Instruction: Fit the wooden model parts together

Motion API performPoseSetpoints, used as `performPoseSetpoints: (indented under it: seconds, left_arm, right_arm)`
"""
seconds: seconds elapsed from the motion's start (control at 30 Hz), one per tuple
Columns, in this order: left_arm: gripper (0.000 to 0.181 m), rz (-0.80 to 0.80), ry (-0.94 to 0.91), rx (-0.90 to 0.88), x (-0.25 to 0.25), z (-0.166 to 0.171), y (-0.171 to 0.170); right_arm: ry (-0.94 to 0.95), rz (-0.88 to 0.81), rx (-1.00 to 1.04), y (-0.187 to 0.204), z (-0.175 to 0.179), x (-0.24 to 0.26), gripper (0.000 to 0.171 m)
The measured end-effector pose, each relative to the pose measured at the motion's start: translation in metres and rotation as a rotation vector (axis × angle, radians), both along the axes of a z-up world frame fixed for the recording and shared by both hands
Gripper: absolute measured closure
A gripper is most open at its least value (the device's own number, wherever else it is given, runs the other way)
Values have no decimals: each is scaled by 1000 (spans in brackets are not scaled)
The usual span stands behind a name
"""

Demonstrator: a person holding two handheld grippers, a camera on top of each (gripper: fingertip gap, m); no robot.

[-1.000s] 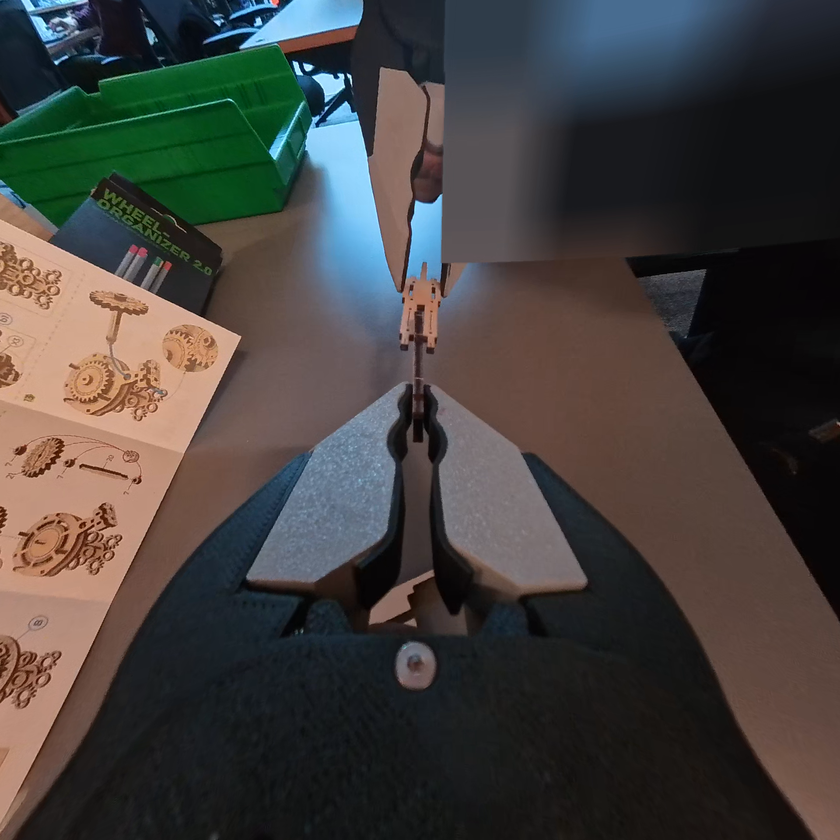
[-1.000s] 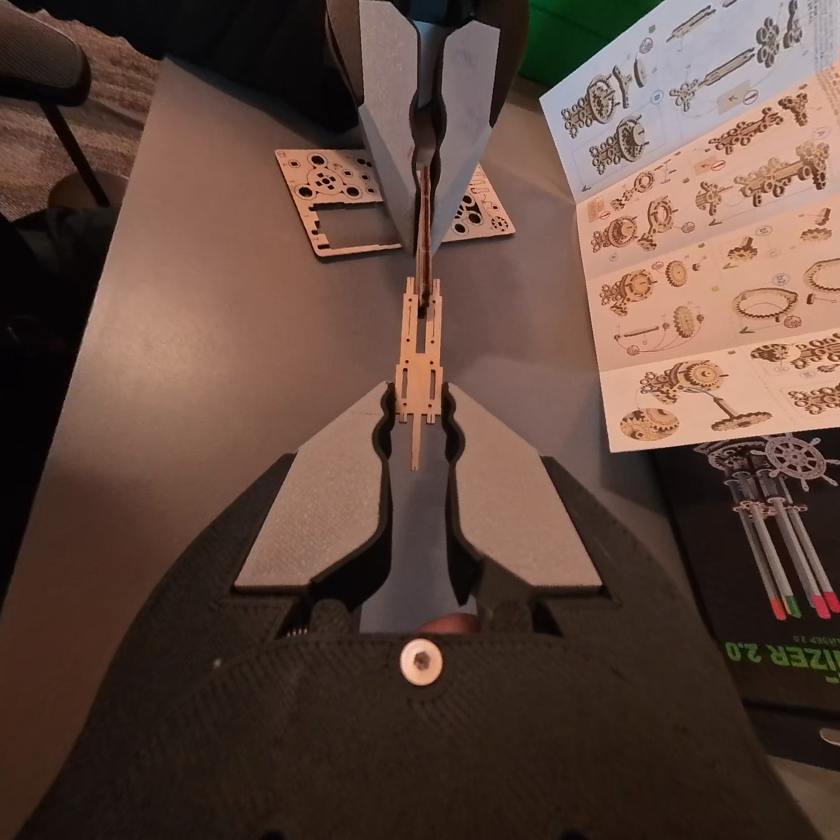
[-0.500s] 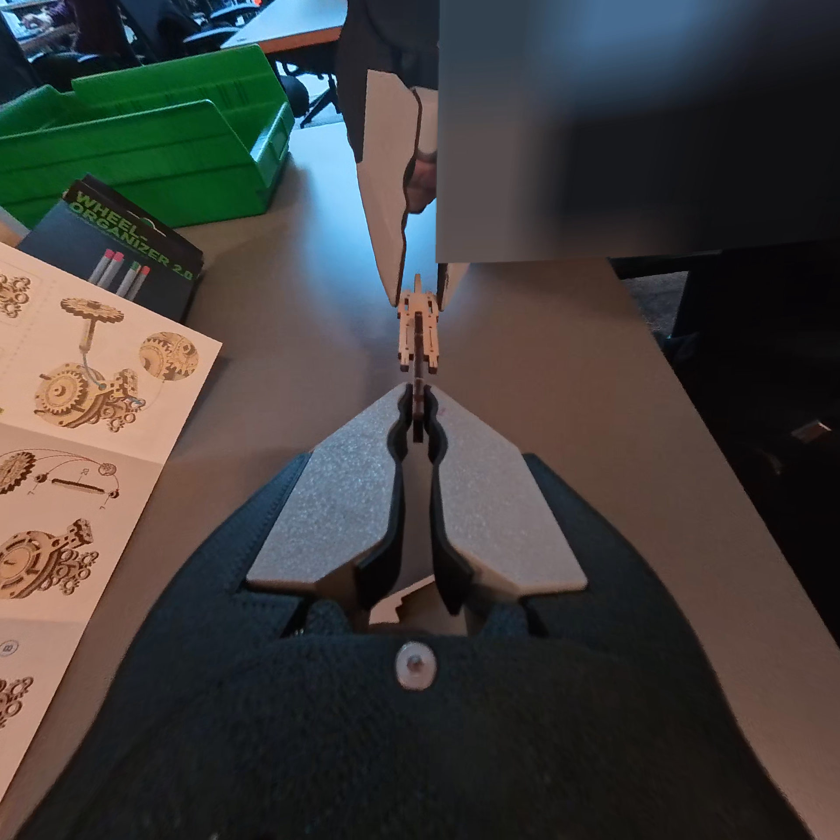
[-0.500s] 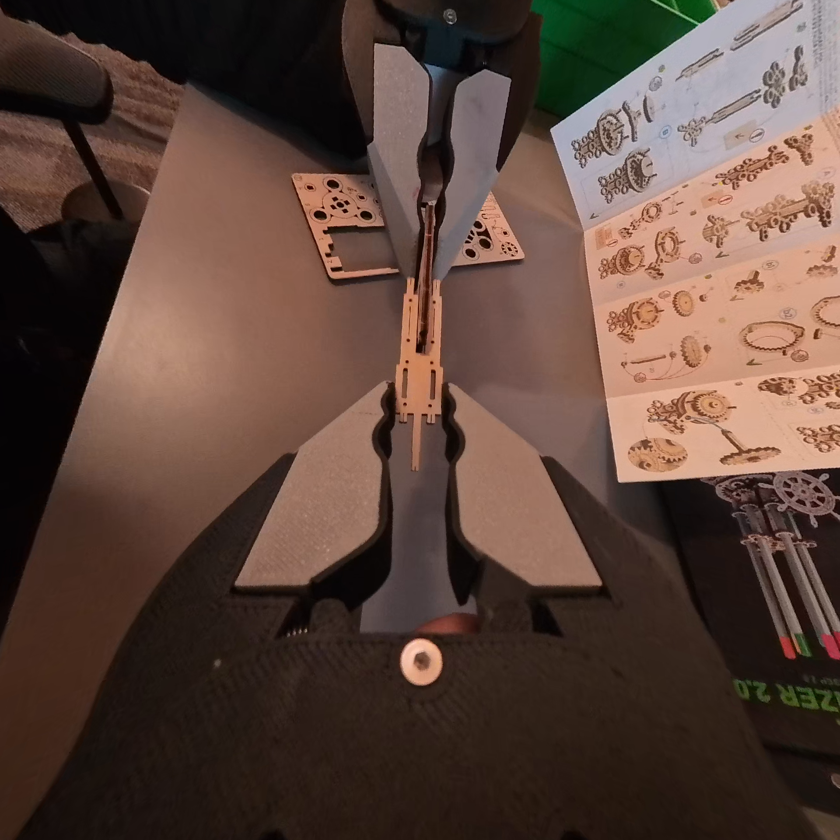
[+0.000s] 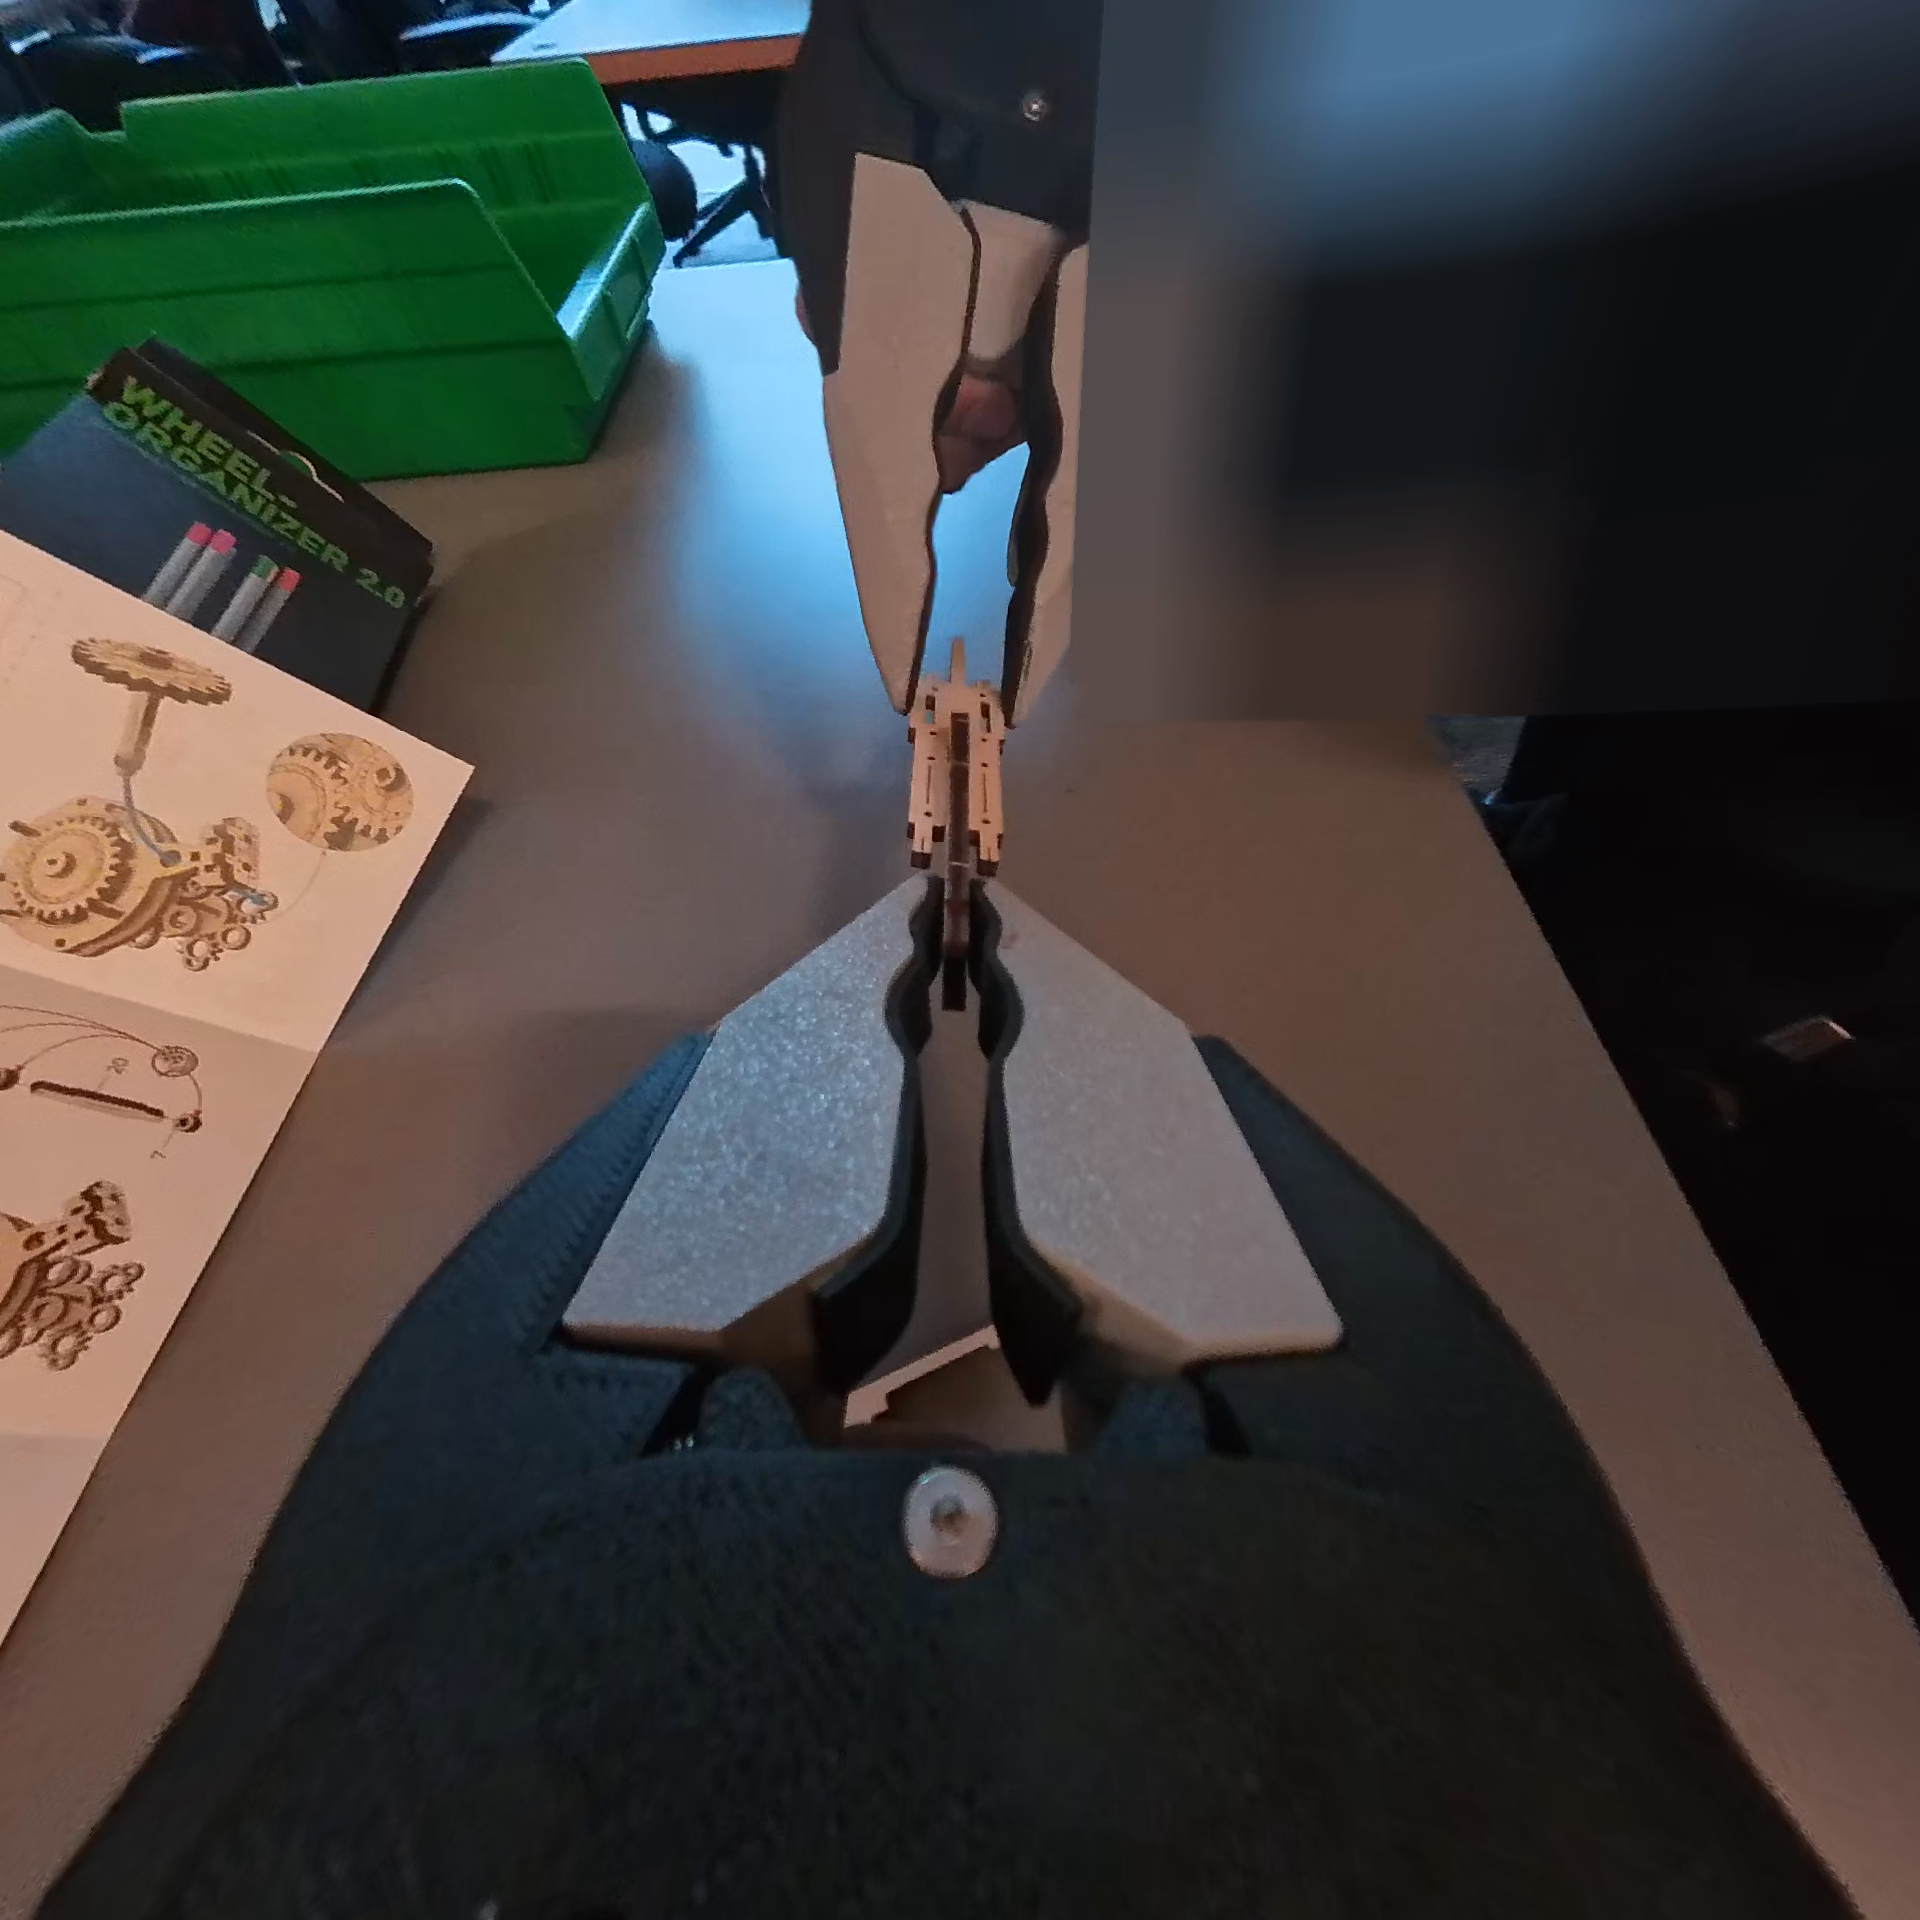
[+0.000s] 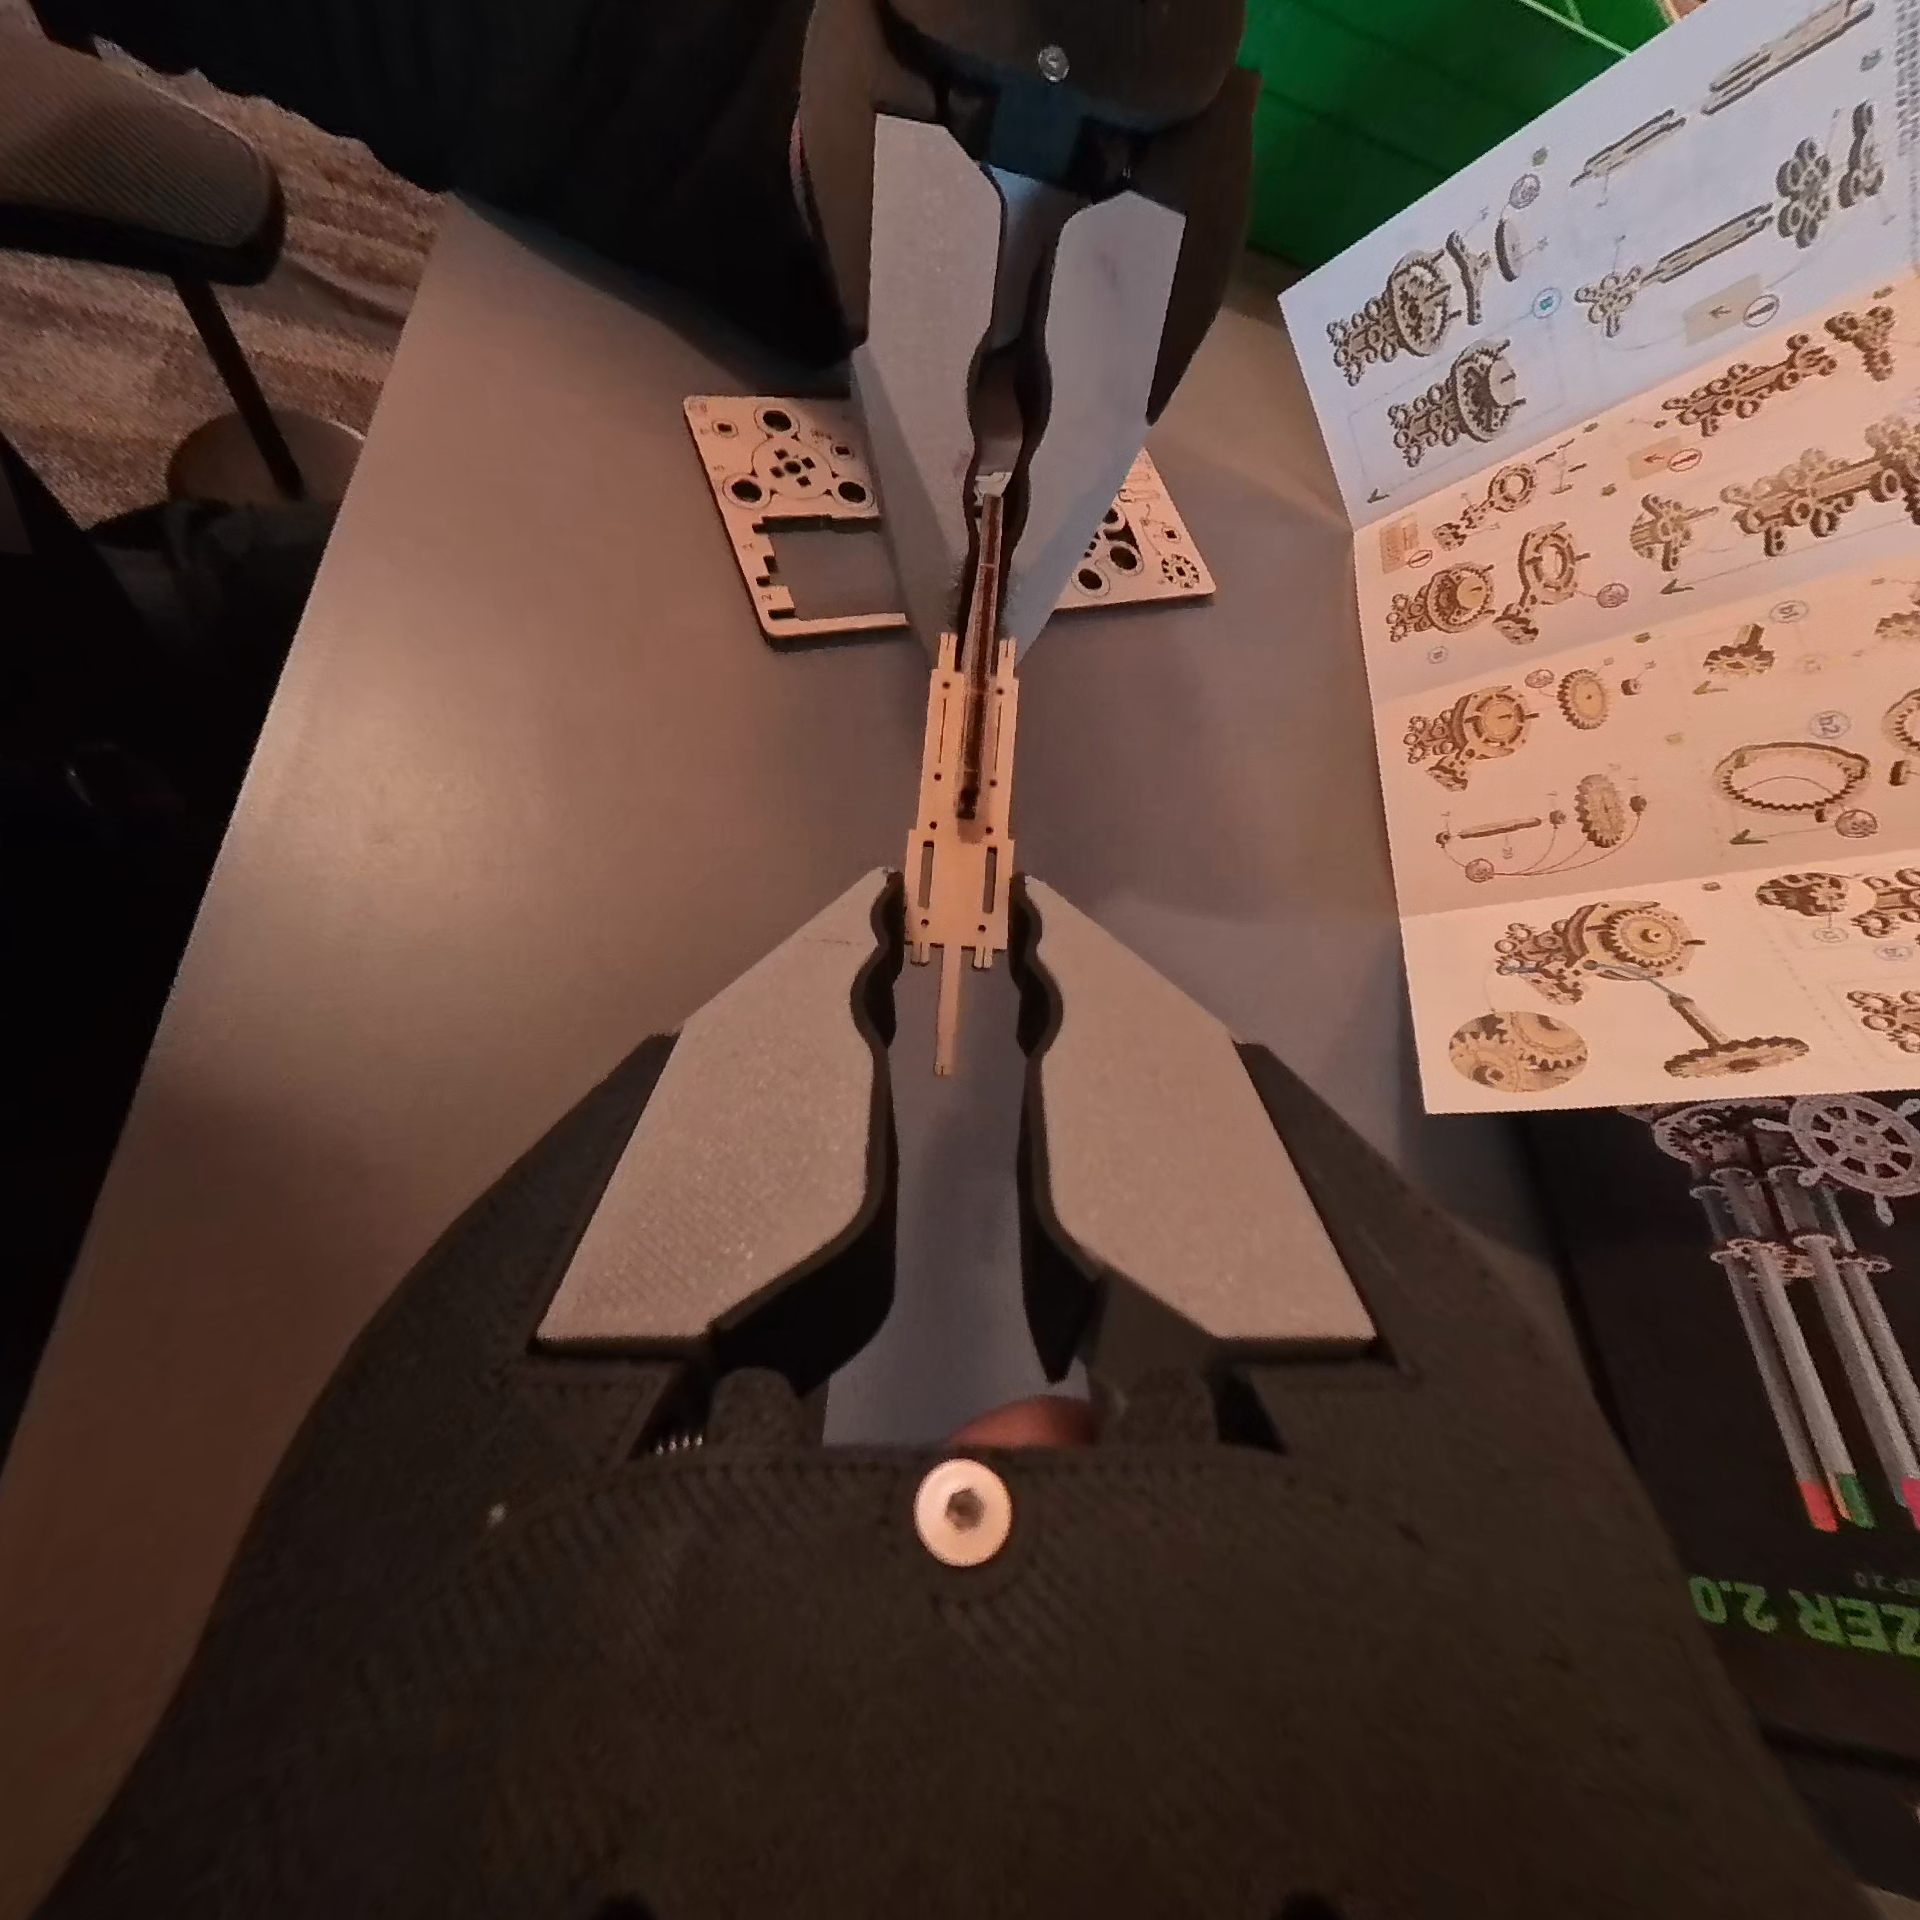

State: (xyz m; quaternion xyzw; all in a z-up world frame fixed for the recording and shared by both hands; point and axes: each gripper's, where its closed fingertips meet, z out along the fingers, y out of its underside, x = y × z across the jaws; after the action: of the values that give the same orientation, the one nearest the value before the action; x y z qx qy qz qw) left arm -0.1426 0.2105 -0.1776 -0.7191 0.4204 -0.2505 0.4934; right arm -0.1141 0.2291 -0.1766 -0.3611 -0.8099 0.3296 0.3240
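1. The right tool (image 6: 958, 914) clamps the slotted wooden plate (image 6: 961, 821) above the tabletop (image 6: 540, 831).
2. The left tool (image 5: 953, 914), nearly closed, pinches a thin strip (image 5: 954, 935) edge-on, entering the slot (a slight tilt could jam or snap it).

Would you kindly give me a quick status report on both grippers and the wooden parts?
Left gripper shut on thin strip. Right gripper shut on slotted frame. Strip edge-on inside frame slot, above table. Nothing between them.

Office workroom, grey table (image 5: 1195, 883), green bins (image 5: 312, 270), desk chairs (image 5: 717, 197)
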Motion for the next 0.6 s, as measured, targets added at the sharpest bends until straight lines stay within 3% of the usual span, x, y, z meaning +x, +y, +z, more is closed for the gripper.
performPoseSetpoints:
  seconds: [0.6]
  left_arm:
    - [181,20,-70,-95,5,0,2]
  right_arm:
    - [-30,29,-197,3,2,3,155]
